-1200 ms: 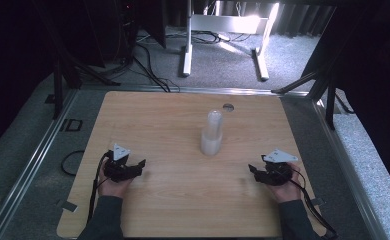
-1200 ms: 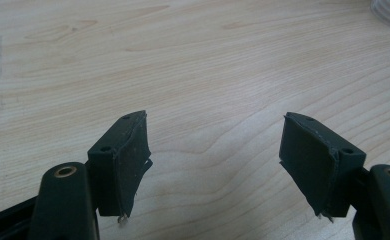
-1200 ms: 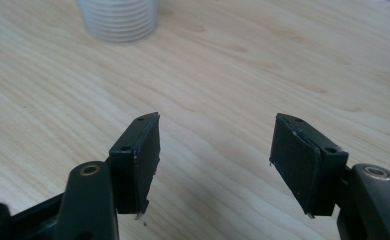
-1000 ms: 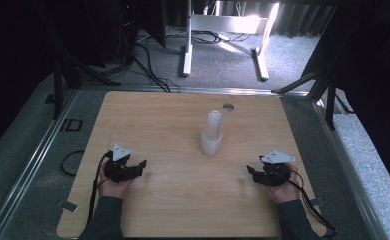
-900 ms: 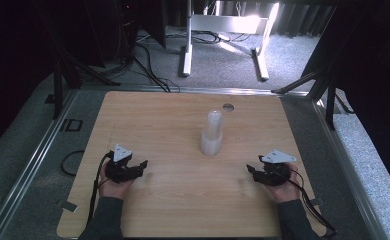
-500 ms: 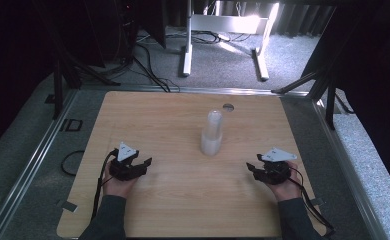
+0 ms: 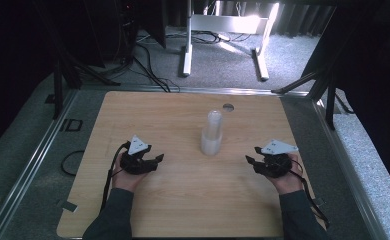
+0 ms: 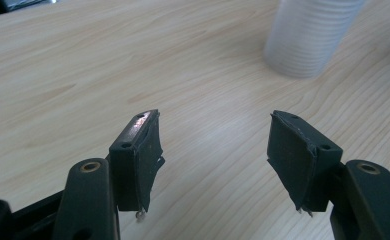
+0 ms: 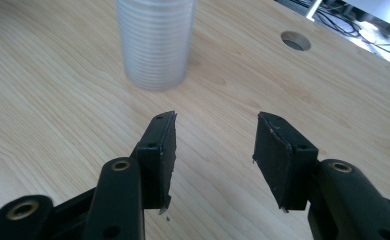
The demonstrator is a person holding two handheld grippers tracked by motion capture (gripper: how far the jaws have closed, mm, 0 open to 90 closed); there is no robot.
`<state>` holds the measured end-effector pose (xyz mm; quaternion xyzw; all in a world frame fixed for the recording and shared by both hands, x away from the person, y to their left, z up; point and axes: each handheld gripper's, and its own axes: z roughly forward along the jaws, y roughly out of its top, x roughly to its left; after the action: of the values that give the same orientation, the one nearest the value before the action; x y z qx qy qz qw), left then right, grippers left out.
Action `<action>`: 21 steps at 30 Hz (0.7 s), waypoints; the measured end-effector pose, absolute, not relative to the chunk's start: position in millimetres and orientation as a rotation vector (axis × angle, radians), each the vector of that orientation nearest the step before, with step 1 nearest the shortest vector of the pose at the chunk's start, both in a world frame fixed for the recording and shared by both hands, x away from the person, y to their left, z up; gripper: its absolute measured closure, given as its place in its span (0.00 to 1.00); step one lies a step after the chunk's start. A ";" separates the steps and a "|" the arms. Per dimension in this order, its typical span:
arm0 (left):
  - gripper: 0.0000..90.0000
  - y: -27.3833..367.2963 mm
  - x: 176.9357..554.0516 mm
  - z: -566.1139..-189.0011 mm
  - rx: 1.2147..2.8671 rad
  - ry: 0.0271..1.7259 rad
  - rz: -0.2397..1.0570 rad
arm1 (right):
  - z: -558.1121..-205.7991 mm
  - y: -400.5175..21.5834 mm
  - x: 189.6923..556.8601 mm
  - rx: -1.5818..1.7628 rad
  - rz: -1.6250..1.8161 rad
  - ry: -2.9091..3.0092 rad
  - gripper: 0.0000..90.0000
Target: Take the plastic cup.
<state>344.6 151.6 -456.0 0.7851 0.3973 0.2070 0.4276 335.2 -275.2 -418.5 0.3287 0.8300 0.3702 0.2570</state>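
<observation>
Pale wooden surface [image 7: 173, 205] on a grey carpeted floor [image 7: 28, 165], dark curtains around, a white stand frame [image 7: 185, 55] beyond the far edge. Near the middle, upright: a stack of clear plastic cups [image 7: 212, 132], just short of a round hole [image 7: 228, 106] in the board, in the same spot as a second ago. Since then, left gripper [image 7: 155, 159] shifted inward toward the stack and lifted a little off the wood; right gripper [image 7: 250, 161] raised slightly, otherwise hardly displaced. Left hand [image 7: 125, 177] and right hand [image 7: 288, 180] entering from the near edge, sleeves dark, each wrapped around its tool from behind, both tools aimed inward and forward at the stack from either side. Left jaws released, having just been opening a little, nothing between them, only bare wood beneath in the left gripper view, the stack ahead and to the right there. Right jaws likewise apart and empty, the stack ahead and to the left in the right gripper view. Both grippers well apart from the cups. Open wood on every side of the stack; near edge close behind the wrists, side edges well away from both tools.
</observation>
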 end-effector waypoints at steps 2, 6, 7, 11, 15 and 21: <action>0.42 146.0 346.3 -453.8 1.967 0.976 0.516 | -416.1 -272.9 336.2 0.879 1.000 2.255 0.56; 0.44 136.5 350.7 -450.8 1.966 0.953 0.510 | -410.6 -266.6 340.9 0.866 0.996 2.266 0.54; 0.44 134.2 351.8 -450.2 1.962 0.950 0.506 | -409.4 -264.7 341.6 0.861 0.991 2.265 0.53; 0.45 127.7 358.0 -447.8 1.952 0.932 0.484 | -407.3 -262.0 342.7 0.850 0.990 2.263 0.52; 0.51 121.7 362.2 -446.4 1.950 0.917 0.470 | -400.1 -254.8 346.0 0.827 0.980 2.255 0.50; 0.50 114.6 365.9 -445.2 1.950 0.902 0.456 | -394.5 -250.6 347.3 0.805 0.978 2.259 0.48</action>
<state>365.9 114.6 -445.2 0.7906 0.3657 0.1850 0.4550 347.3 -250.6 -394.5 0.2992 0.8393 0.3633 0.2722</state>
